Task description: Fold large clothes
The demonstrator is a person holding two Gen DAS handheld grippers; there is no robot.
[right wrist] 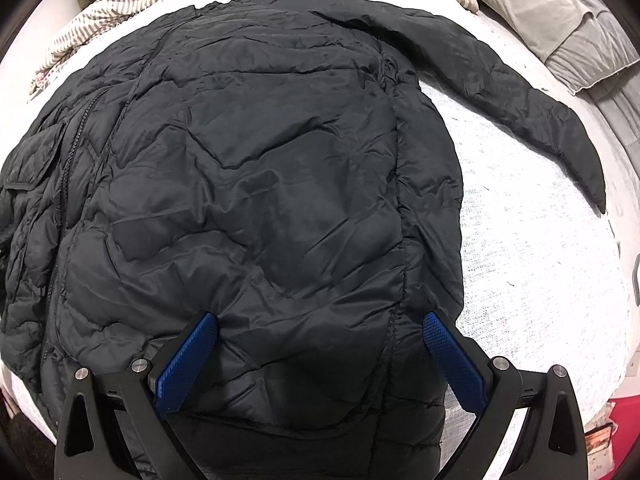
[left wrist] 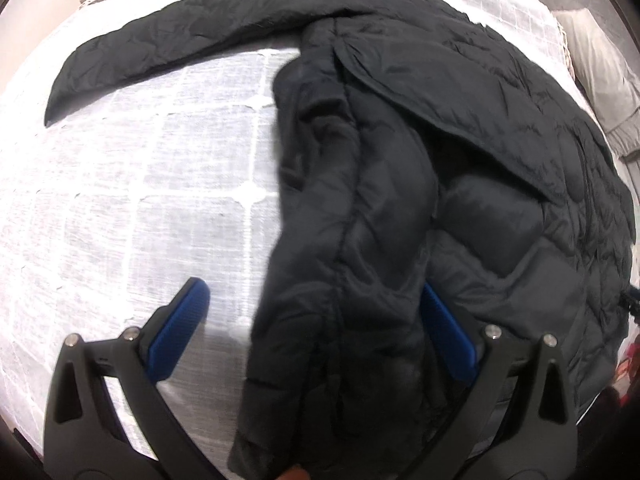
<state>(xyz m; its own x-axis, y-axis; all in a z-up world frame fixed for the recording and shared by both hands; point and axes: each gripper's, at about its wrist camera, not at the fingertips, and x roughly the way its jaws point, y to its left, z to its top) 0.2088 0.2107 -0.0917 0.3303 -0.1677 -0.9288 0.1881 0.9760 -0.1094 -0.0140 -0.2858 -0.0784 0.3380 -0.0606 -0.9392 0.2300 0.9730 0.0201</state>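
Observation:
A black quilted puffer jacket (right wrist: 256,168) lies spread on a white bed cover (right wrist: 532,264). In the right wrist view one sleeve (right wrist: 520,92) stretches out to the right. My right gripper (right wrist: 320,340) is open, its blue pads straddling the jacket's near edge. In the left wrist view the jacket (left wrist: 500,168) fills the right side, with a sleeve (left wrist: 180,44) reaching left across the cover. My left gripper (left wrist: 312,316) is open around a bunched fold of the jacket (left wrist: 340,300) that rises between the jaws. The right pad (left wrist: 448,332) is partly hidden behind the fabric.
A grey pillow (right wrist: 560,20) lies at the far right of the bed. A striped blanket (right wrist: 104,12) is bunched at the far left. The white checked cover (left wrist: 140,200) lies bare left of the jacket. A red object (right wrist: 616,416) sits by the bed's near right edge.

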